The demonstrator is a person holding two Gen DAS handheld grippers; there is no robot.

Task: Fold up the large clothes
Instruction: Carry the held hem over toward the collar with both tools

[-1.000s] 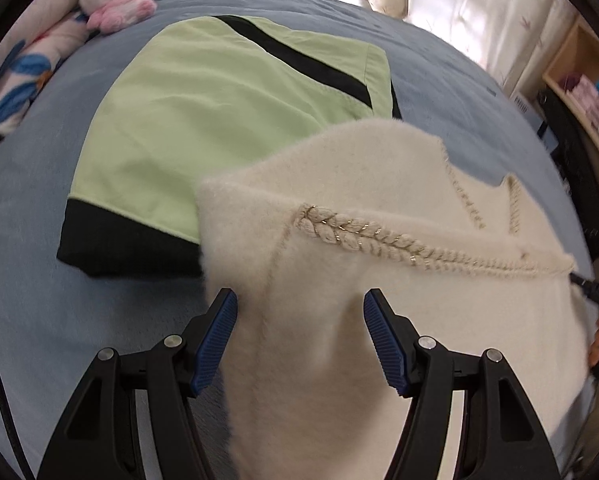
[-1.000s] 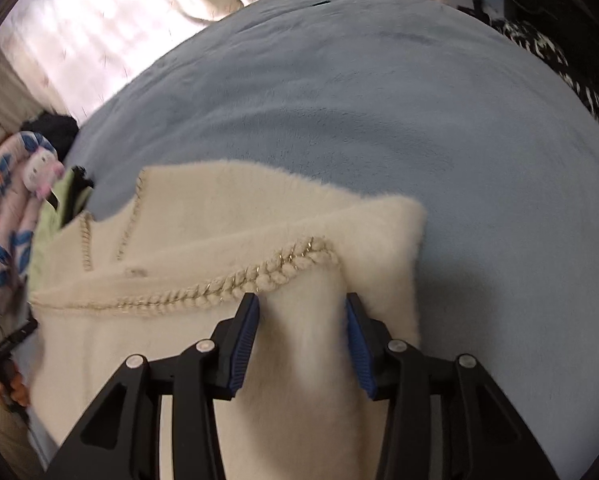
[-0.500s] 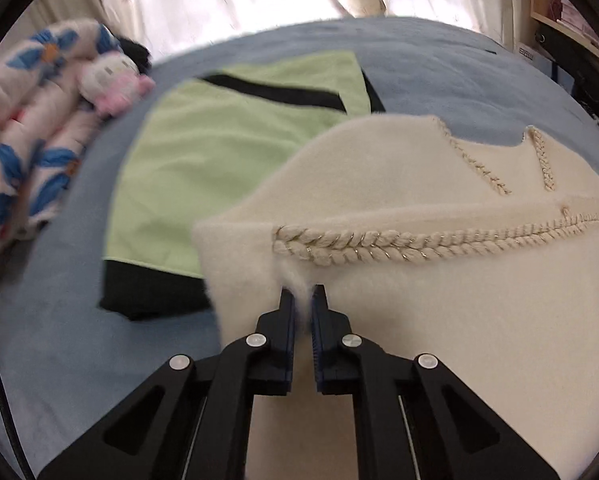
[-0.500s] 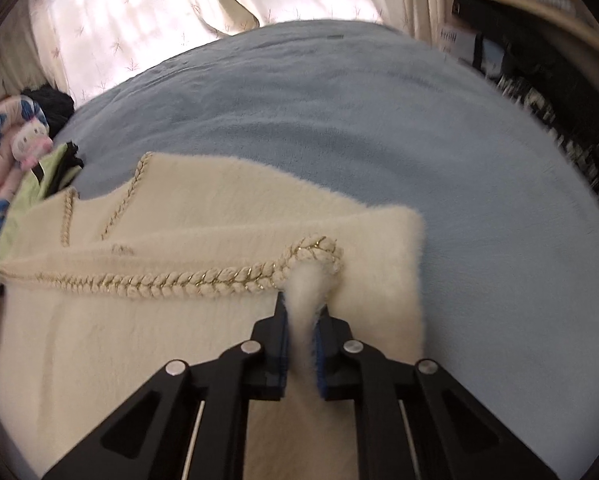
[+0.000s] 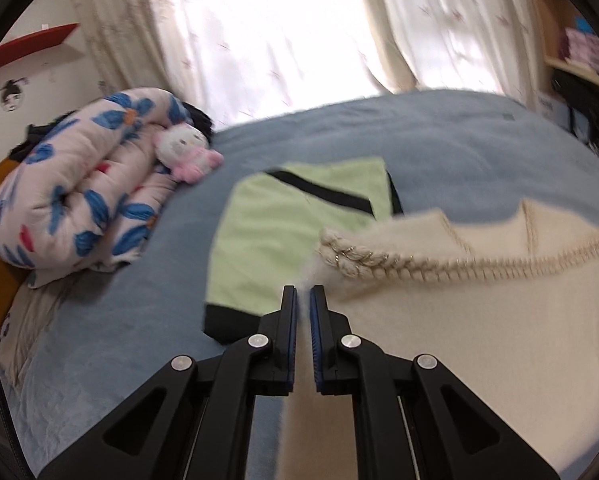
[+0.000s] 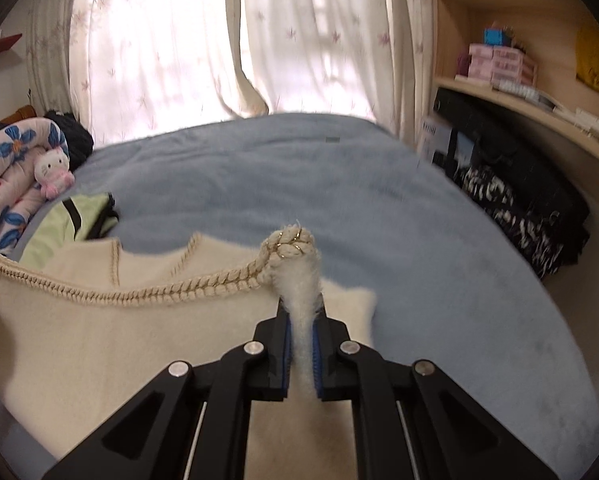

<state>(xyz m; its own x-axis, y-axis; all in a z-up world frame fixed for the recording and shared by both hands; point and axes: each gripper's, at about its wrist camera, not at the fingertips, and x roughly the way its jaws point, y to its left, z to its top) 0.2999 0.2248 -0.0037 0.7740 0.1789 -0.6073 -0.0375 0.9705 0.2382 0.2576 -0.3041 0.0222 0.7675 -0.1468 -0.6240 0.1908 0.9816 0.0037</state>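
A cream fuzzy garment (image 5: 459, 320) with braided gold-flecked trim (image 5: 363, 258) lies on the blue bed (image 5: 439, 148). My left gripper (image 5: 303, 300) is shut on its left corner and holds it raised. My right gripper (image 6: 302, 312) is shut on the right corner of the cream garment (image 6: 119, 340), whose braided trim (image 6: 289, 242) stands up above the fingers. The trimmed edge stretches between both grippers, lifted off the bed.
A folded green and black garment (image 5: 283, 232) lies behind the cream one, also in the right wrist view (image 6: 71, 220). A rolled floral quilt (image 5: 79, 192) and a plush toy (image 5: 183, 152) sit at the left. Shelves (image 6: 519, 80) and dark bags (image 6: 519, 200) stand right of the bed.
Both grippers closed on the garment's corners one second ago to half a second ago. Since then they have lifted the trimmed edge up off the bed, and the views have tilted up.
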